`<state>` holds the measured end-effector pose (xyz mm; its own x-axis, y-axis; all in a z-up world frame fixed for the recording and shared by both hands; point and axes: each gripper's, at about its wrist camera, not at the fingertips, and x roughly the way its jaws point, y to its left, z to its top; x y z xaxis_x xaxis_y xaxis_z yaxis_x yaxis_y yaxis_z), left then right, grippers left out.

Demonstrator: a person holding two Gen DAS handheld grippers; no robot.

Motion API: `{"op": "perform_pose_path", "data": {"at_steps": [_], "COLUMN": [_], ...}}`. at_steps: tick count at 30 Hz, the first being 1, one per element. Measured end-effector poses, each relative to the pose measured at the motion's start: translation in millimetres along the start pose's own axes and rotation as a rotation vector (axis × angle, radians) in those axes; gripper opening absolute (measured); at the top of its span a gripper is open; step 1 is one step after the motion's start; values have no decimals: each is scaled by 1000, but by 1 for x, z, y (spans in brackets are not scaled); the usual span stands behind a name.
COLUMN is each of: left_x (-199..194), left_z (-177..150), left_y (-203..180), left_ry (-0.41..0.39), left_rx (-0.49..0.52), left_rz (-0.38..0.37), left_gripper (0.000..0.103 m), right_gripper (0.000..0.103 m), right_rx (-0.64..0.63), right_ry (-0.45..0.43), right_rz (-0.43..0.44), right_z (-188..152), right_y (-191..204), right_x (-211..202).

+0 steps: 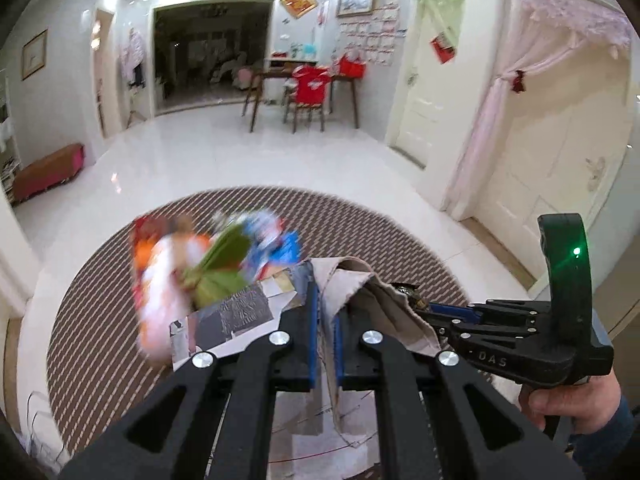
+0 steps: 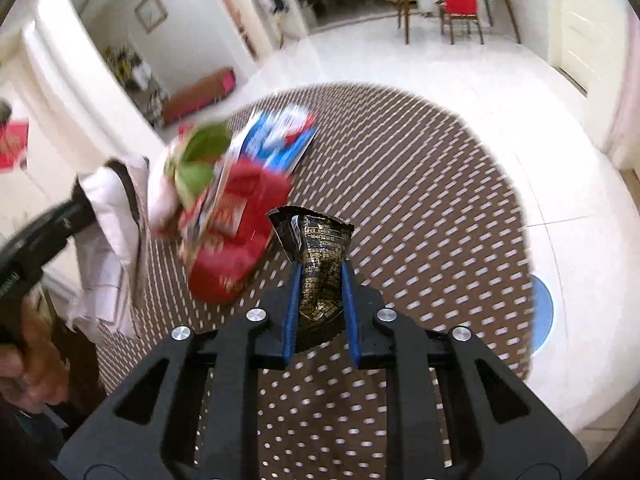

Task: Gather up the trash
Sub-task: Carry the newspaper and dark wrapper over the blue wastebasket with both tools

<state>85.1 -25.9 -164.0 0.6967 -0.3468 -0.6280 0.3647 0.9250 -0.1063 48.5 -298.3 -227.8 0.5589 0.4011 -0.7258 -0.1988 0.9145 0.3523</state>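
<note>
The left gripper is clenched on the edge of a beige cloth bag, whose fabric runs up between the blue pads and folds over to the right of them. Just beyond the bag's held edge, a blurred bunch of snack wrappers in orange, white, green, blue and red hangs above the round striped rug; the blur makes it impossible to tell whether they touch the bag or the rug. A grey-and-white sheet of paper shows just left of the left gripper's fingers, below the wrappers.

The right gripper is grasping a crumpled black wrapper with gold print, its pads pressing on both sides of it, with the torn upper end standing above the fingertips. It hangs over the rug, just right of the red part of the blurred wrappers. In the left wrist view this gripper reaches in from the right to the bag's far fold, and a person's hand holds its handle.

The rug lies on a glossy white tiled floor. Well beyond the rug stand a wooden desk and a chair draped in red.
</note>
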Motion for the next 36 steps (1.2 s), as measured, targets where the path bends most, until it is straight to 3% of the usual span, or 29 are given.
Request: {"op": "perform_pose_path", "data": {"at_steps": [4,7,12,19,26,32,36], "left_x": [7,25,82,165,257,317,349], "left_z": [25,43,62,67,44,28,20], "left_y": [-36,-67,-124,-206,-255,-269,-269], "left_ry": [-30,-29,66,202,376,477,523], "left_rx": [58,108,147,191,122,42,0], "left_rz": [-89,-159,-293,-438,-441,-408,-391], "left_gripper": [6,6,6,6,6,6,9], "right_gripper": [20,20,20,20,20,20,26], "right_rx": [91,160,336,580,724,821,890], "right_ry": [-92,-151,-208,-201,-154,-120,-109], "right_rz": [3,-44,-144,-234,-249,-224,-194], "right_z": [15,20,11,-28,-58,-70,-83], "right_y": [-39,-79,-164,-264,-325,-356,-373], "right_x": [-35,-62,-91,-100,-85,-62,-52]}}
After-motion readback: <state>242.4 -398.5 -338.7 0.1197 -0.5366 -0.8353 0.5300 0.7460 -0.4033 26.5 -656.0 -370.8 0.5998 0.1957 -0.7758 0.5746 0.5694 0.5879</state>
